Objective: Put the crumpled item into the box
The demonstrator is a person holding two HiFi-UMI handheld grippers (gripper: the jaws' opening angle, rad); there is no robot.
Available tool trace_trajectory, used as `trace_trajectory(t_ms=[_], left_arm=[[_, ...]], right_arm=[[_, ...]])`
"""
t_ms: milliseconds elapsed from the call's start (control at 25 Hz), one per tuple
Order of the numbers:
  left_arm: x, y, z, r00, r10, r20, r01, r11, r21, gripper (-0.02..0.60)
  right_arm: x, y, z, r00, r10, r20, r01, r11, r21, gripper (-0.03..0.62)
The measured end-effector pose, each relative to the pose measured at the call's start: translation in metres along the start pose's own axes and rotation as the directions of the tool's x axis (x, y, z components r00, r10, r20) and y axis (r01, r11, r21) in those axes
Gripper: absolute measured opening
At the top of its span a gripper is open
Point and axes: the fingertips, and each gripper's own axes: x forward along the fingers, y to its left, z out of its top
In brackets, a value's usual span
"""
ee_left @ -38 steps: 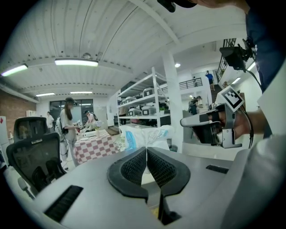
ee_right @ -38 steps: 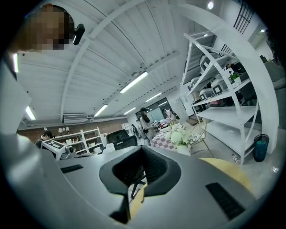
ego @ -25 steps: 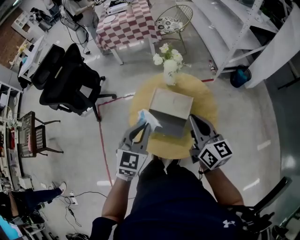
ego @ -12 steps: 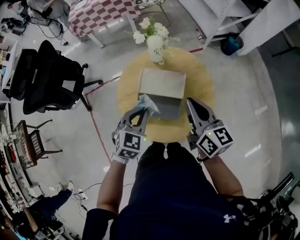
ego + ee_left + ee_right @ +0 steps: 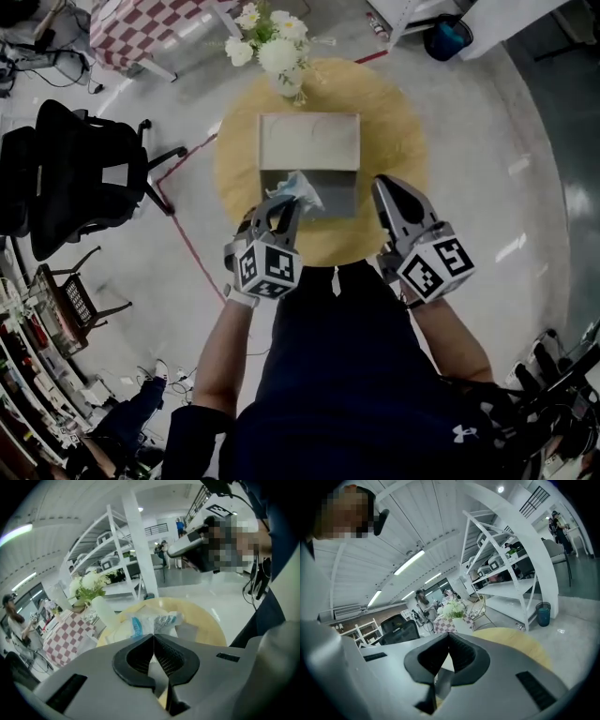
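Observation:
An open cardboard box [image 5: 309, 141] stands on the round yellow table [image 5: 394, 122], its flap folded back toward the vase. The crumpled item [image 5: 300, 187], a white and blue wrapper, hangs over the box's near left edge. My left gripper [image 5: 281, 206] is shut on it. In the left gripper view the wrapper [image 5: 152, 621] sticks out past the closed left gripper [image 5: 153, 637], with the box's grey inside [image 5: 190, 632] just beyond. My right gripper [image 5: 389, 192] is shut and empty beside the box's near right corner; in the right gripper view its tips [image 5: 449, 637] meet.
A white vase of flowers [image 5: 277, 52] stands at the table's far edge behind the box. A black office chair [image 5: 80, 173] is on the floor to the left, a checkered table [image 5: 150, 23] farther off. White shelving [image 5: 511, 569] stands to the right.
My left gripper has carried the wrapper from the box's left corner to over its near edge. The right gripper keeps its place by the box. The head view has tilted.

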Motion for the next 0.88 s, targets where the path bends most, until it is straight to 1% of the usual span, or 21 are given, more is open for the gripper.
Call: trace_trajectory(t_ms=[80,120,280,440,600,720,800,880], left_arm=[[0.008,-0.005,-0.004,1.000,-0.024,-0.016,0.025,0.999,0.043,0.018],[0.011,-0.008,-0.006,0.999,-0.037,-0.023,0.038,0.998,0.053,0.018],[0.024,-0.014,-0.015,0.995,-0.086,-0.059,0.090,0.994,0.065,0.018],[0.036,-0.019,-0.025,0.986,-0.127,-0.111,0.139,0.984,0.114,0.018],[0.050,-0.027,-0.031,0.975,-0.166,-0.149,0.187,0.972,0.144,0.018],[0.061,-0.033,-0.035,0.966,-0.180,-0.188,0.216,0.956,0.199,0.018],[0.068,-0.037,-0.039,0.957,-0.186,-0.223,0.240,0.939,0.247,0.018],[0.074,-0.039,-0.044,0.949,-0.194,-0.250,0.262,0.924,0.279,0.018]], right_arm=[[0.002,-0.003,-0.006,1.000,-0.011,-0.004,0.011,1.000,0.017,0.002],[0.002,-0.003,-0.009,1.000,-0.016,-0.007,0.016,1.000,0.025,0.002],[0.005,-0.007,-0.018,0.999,-0.028,-0.020,0.029,0.999,0.044,0.002],[0.007,-0.014,-0.021,0.999,-0.049,-0.023,0.050,0.997,0.058,0.002],[0.008,-0.021,-0.025,0.997,-0.068,-0.027,0.070,0.995,0.070,0.002],[0.009,-0.027,-0.027,0.996,-0.082,-0.032,0.085,0.993,0.081,0.002],[0.009,-0.030,-0.028,0.995,-0.091,-0.034,0.093,0.992,0.086,0.002],[0.009,-0.031,-0.027,0.995,-0.096,-0.032,0.099,0.991,0.090,0.002]])
